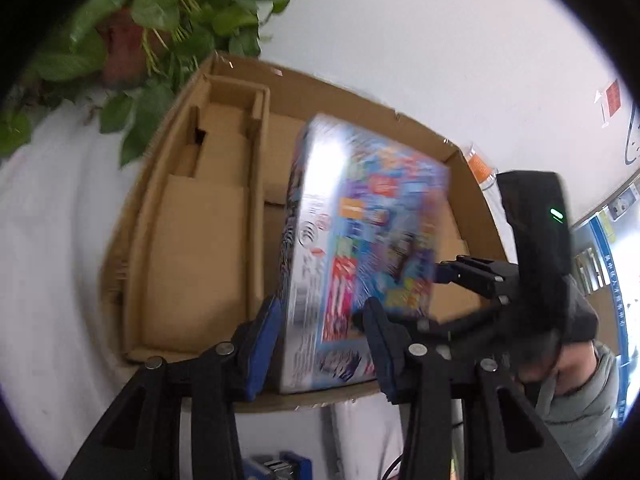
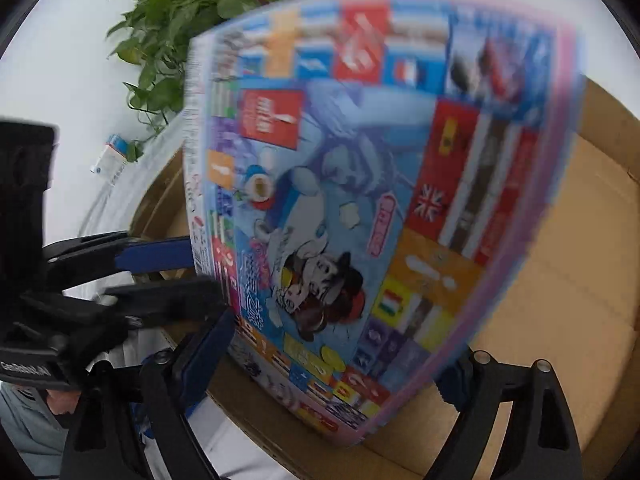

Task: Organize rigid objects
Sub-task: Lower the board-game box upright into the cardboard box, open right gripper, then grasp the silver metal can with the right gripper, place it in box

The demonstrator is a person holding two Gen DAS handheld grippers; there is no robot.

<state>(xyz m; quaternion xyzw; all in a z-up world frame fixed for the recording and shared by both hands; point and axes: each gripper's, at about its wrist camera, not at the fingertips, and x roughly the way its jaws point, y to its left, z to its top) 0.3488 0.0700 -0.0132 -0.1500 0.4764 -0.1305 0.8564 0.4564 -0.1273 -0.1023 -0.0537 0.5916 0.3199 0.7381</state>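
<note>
your left tool [image 1: 320, 344] grips the near edge of the colourful game box [image 1: 360, 240], which stands tilted inside the open cardboard box [image 1: 192, 248] on the white tabletop [image 1: 52, 240]. your right tool [image 2: 340, 364] spans the box's width, jaws wide; contact unclear.

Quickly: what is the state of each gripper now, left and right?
Left gripper: closed on the thin edge of the colourful game box.
Right gripper: jaws wide around the same box; whether the pads press cannot be told.
</note>
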